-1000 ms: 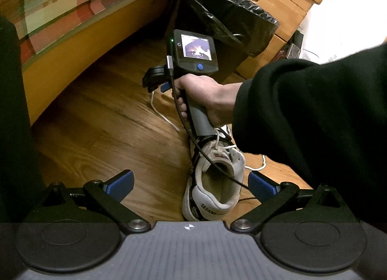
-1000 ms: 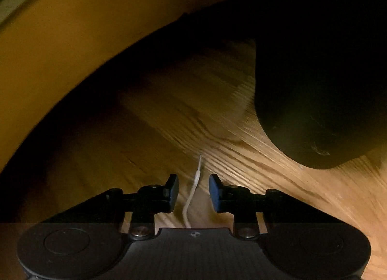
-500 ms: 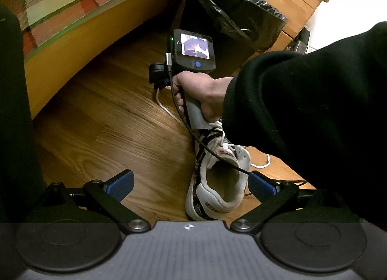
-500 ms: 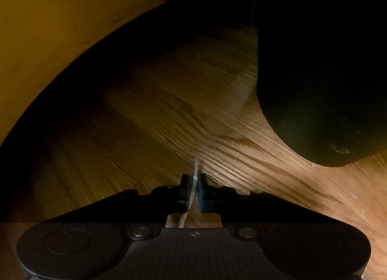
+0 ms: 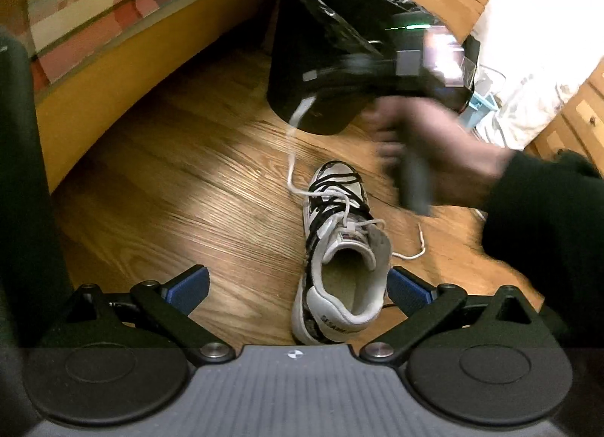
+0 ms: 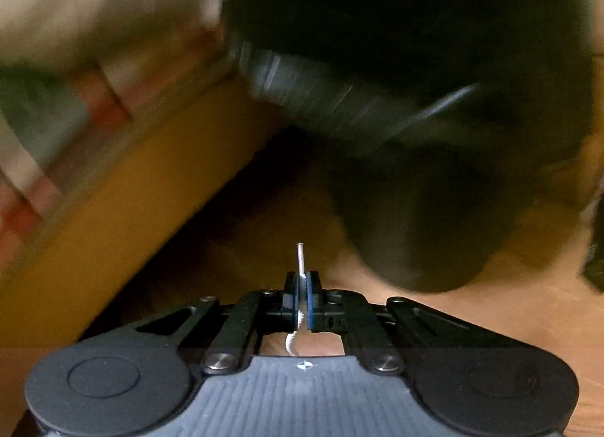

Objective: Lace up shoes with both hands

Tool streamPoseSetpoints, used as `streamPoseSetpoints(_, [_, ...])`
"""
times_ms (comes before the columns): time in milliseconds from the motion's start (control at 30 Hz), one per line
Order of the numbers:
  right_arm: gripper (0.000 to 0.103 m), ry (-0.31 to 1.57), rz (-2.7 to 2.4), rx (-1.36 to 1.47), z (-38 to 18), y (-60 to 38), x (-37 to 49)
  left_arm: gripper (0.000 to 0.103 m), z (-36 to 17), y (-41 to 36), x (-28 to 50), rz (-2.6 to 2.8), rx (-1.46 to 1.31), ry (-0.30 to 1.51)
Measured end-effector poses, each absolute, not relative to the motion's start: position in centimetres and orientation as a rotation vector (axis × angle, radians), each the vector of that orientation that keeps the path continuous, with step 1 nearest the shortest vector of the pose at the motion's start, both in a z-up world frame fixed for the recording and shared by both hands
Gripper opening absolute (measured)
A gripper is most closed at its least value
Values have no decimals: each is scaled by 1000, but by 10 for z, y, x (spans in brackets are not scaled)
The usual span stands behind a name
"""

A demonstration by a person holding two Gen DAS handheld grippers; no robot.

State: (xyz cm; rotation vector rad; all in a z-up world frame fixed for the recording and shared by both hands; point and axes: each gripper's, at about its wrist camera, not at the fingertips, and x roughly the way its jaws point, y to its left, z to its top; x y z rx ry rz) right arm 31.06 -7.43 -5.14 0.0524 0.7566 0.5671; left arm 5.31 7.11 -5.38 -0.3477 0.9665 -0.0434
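Shoe [image 5: 339, 248] on a wooden floor [image 5: 181, 188], seen from the left wrist camera: a white and black sneaker, heel nearest the camera, toe pointing away. It sits between the wide-open fingers of the left gripper [image 5: 298, 288], which hold nothing. Lacing looks only partly done. White lace crosses the upper eyelets loosely, one free end [image 5: 417, 244] lies on the floor to the shoe's right, and the other strand [image 5: 292, 142] rises taut toward the right gripper. No knot or bow is visible, so tightening and tying appear to remain. The right hand [image 5: 422, 142] and its handle are heavily blurred, so the grip cannot be read in this view. A black bin [image 5: 321, 59] and a bed frame [image 5: 113, 71] stand behind.

From the right wrist camera, the right gripper [image 6: 302, 286] has its fingers pressed together on the white lace, whose stiff tip [image 6: 300, 254] pokes out just beyond them. The shoe is out of frame here. The background is smeared; only the bin, bed and floor can be guessed.
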Motion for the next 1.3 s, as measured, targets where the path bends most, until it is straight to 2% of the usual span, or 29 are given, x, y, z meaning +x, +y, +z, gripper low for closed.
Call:
streamPoseSetpoints(200, [5, 621, 505, -1, 15, -179, 254, 102, -48, 68, 57, -17, -291, 946])
streamPoseSetpoints(333, [5, 549, 444, -104, 36, -219, 228, 91, -40, 56, 71, -101, -169, 959])
streamPoseSetpoints(400, [5, 521, 424, -221, 40, -227, 217, 91, -35, 47, 81, -168, -91, 952])
streamPoseSetpoints(533, [5, 540, 501, -549, 24, -207, 194, 91, -29, 40, 113, -298, 7, 954])
streamPoseSetpoints(800, [5, 696, 798, -596, -24, -139, 187, 87, -22, 29, 179, -505, 270, 973])
streamPoseSetpoints(867, [5, 742, 826, -634, -38, -125, 184, 79, -35, 28, 186, -534, 331, 1008])
streamPoseSetpoints(1000, [5, 800, 857, -710, -58, -103, 172, 73, -68, 22, 184, -616, 432, 1026])
streamPoseSetpoints(1067, [5, 807, 845, -723, -63, -95, 171, 62, -82, 25, 183, -656, 384, 1045])
streamPoseSetpoints(1233, [5, 794, 751, -801, -73, -92, 167, 59, -94, 24, 187, -663, 259, 1050])
streamPoseSetpoints(1300, [5, 798, 727, -804, -77, -90, 169, 52, -98, 24, 193, -632, 245, 1044])
